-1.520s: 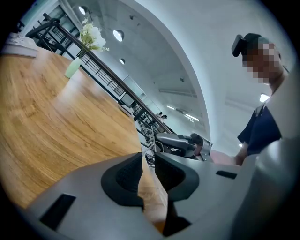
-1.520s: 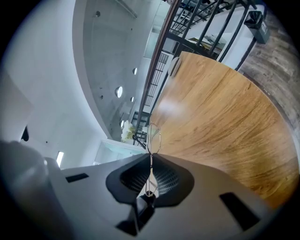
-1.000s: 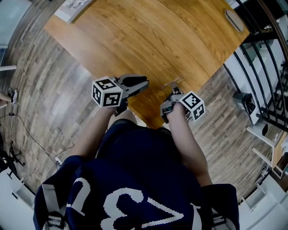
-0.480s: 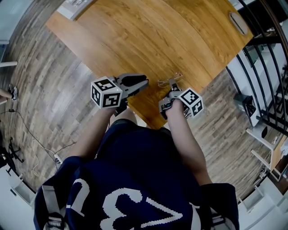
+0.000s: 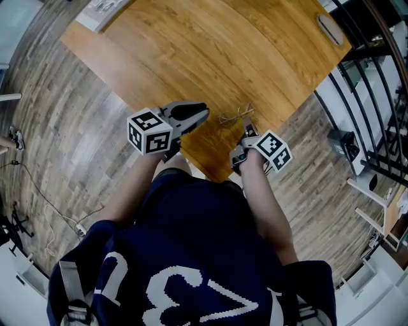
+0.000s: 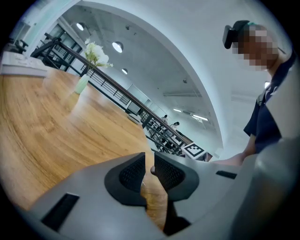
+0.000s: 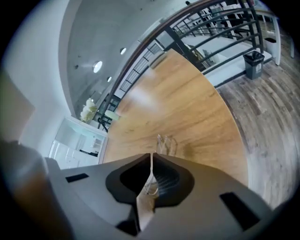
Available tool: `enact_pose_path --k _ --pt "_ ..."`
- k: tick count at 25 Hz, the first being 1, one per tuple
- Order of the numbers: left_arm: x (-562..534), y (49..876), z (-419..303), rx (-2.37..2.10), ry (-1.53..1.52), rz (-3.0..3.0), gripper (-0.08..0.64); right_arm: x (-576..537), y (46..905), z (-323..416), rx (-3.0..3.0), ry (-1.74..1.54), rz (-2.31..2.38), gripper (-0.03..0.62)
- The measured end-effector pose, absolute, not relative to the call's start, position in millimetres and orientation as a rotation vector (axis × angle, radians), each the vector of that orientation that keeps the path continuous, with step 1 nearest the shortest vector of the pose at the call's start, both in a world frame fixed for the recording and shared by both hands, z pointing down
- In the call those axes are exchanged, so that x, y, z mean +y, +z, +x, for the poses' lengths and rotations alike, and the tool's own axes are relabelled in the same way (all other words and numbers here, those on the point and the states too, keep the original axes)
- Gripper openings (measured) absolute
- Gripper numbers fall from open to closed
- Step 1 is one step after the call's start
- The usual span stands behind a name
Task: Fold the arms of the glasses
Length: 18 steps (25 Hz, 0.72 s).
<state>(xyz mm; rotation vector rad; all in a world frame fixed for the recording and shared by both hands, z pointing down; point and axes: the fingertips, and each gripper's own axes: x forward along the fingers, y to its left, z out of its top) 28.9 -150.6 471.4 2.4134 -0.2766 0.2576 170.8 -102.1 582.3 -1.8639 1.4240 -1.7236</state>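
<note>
Thin wire-framed glasses [image 5: 232,117] lie on the wooden table [image 5: 210,51] near its front corner. In the right gripper view their lenses [image 7: 166,143] show just past the jaws. My right gripper [image 5: 246,129] sits right behind them, and its jaws have just been closing. It is shut [image 7: 151,161] on one thin arm of the glasses, which runs up between the pads. My left gripper [image 5: 203,113] hovers a little to the left of the glasses, pointing toward them. Its jaws [image 6: 151,169] keep a narrow gap with nothing between them.
A vase of white flowers [image 6: 90,60] stands at the table's far side. An oval object [image 5: 331,28] lies near the far right edge and papers [image 5: 105,6] at the far left corner. A black railing [image 5: 376,95] and a bin [image 7: 254,63] stand to the right.
The glasses have shifted a little to the left on the table. The right gripper stayed close behind them and now grips one arm. The left gripper has hardly moved.
</note>
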Motion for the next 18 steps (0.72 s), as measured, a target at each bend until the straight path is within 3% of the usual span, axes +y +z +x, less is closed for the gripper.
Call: enact_pose_path --k 14,18 --pt "-198 344 35 -0.626 0.076 2.85 0.021 -148 349 196 2.181 -0.481 -2.025 0.025" --pt "-209 309 22 -0.786 0.008 2.891 0.02 -135 305 204 2.162 -0.302 -2.064 0.025"
